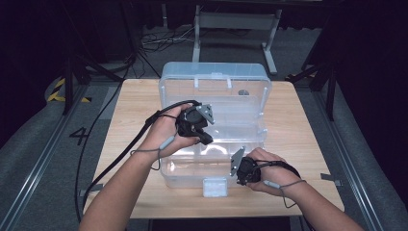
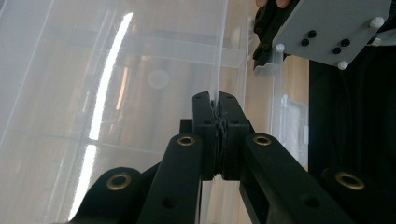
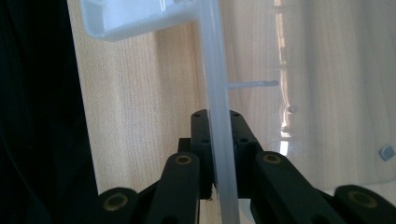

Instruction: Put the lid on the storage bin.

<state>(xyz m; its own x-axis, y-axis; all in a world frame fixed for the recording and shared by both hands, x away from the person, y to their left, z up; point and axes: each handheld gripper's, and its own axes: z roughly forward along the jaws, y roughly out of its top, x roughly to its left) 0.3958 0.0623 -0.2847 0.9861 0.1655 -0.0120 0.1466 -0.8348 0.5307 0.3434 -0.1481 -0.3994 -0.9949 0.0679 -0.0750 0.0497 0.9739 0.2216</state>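
A clear plastic box stands on the wooden table with its lid swung up at the back. My left gripper reaches over the middle of the box. Its jaws are shut on a thin clear wall inside it, seen up close at the left gripper. At the box's front my right gripper grips the front wall's rim. The rim runs between both pads of the right gripper. The right gripper's grey plate also appears in the left gripper view.
The box's front latch hangs open near the table's front edge, and shows as a white flap. A small grey nut lies inside the box. Cables trail off the table's left side. Bare wood lies left and right of the box.
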